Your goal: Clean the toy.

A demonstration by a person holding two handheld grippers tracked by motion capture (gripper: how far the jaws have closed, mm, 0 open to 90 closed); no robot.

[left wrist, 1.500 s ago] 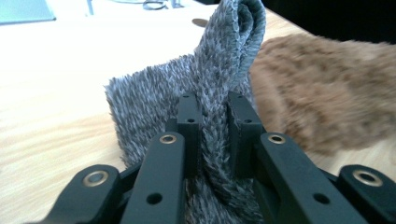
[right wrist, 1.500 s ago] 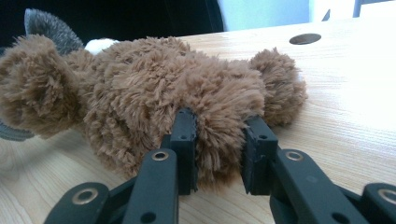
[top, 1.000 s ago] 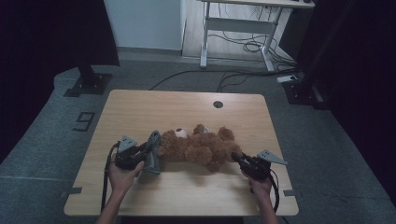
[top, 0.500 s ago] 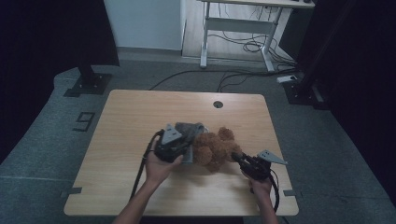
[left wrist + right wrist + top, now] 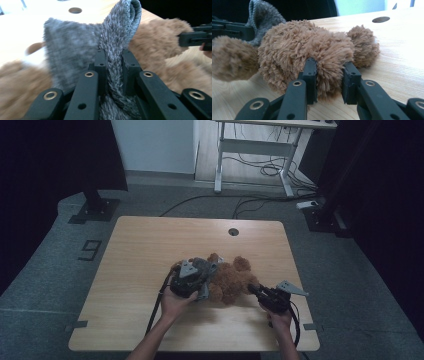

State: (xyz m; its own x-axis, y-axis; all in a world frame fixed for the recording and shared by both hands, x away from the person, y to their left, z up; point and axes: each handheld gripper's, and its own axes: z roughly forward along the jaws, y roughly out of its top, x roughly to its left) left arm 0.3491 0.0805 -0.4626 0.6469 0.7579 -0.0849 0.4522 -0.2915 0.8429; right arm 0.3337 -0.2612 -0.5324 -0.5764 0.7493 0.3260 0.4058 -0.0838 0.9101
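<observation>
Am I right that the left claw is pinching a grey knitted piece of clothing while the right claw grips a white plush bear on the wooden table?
Not quite: the plush bear is brown, not white, as the right gripper view shows. The rest holds: the left claw pinches the grey knitted garment, and the right claw grips the bear on the wooden table.

We note a light wooden table point(image 5: 150, 250) with a round cable hole point(image 5: 233, 232) at 12 o'clock. Grey carpet floor point(image 5: 45, 280) around it bears a "9" mark point(image 5: 90, 250) at 9 o'clock. At 1 o'clock stands a white-framed desk point(image 5: 260, 150) with loose cables point(image 5: 260, 170) beneath; dark curtains point(image 5: 45, 170) flank both sides.
</observation>
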